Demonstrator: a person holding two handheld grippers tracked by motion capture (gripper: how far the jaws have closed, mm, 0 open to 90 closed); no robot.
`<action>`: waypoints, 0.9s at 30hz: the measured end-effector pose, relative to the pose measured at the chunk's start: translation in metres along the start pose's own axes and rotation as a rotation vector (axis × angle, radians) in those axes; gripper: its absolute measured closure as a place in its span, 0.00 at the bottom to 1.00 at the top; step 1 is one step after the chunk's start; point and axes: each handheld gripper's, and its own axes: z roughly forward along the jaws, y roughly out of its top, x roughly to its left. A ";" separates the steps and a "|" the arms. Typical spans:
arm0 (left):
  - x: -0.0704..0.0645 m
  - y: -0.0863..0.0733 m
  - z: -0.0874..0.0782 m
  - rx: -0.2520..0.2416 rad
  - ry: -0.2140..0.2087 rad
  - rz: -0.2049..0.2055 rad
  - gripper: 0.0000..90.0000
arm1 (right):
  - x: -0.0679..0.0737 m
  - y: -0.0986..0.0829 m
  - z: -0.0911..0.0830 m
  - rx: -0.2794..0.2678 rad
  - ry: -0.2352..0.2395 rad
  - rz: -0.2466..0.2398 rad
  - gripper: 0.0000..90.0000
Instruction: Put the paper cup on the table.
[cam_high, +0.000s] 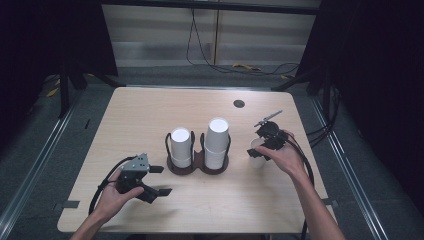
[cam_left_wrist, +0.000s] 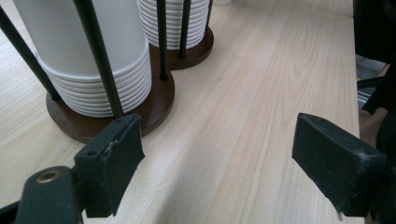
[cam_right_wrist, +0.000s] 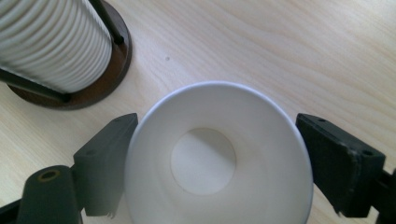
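Right gripper view: right gripper (cam_right_wrist: 215, 163) straddling a single white paper cup (cam_right_wrist: 217, 154), upright on the wooden table (cam_right_wrist: 289, 51) beside the two-stack cup holder (cam_high: 197, 162); jaws at the rim, contact unclear. Left gripper (cam_left_wrist: 217, 163) spread wide, grasping nothing. No legible writing.

Centre: a dark brown wooden two-ring cup holder (cam_high: 196, 166) with thin black upright rods stood mid-table, carrying two stacks of white paper cups (cam_high: 216, 142); it blocked the straight path between the two sides.
Right of holder: a single white paper cup (cam_right_wrist: 217, 163) sat upright between the right gripper's (cam_high: 264, 148) spread jaws, just beside the holder.
Left front: bare light wooden table (cam_high: 150, 112) lay before the left gripper (cam_high: 159, 180); its jaws stood wide apart.
Far half: open tabletop, save a small dark round grommet (cam_high: 239, 103).
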 end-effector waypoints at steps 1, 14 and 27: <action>0.000 0.000 0.000 0.002 0.003 0.001 0.18 | 0.000 0.000 0.000 -0.008 -0.004 0.002 0.17; 0.001 -0.001 0.000 0.005 0.019 -0.025 0.18 | -0.001 -0.005 -0.015 -0.197 0.019 0.056 0.16; 0.000 0.000 0.000 0.006 0.035 -0.035 0.18 | 0.016 -0.028 -0.034 -0.379 0.011 0.074 0.19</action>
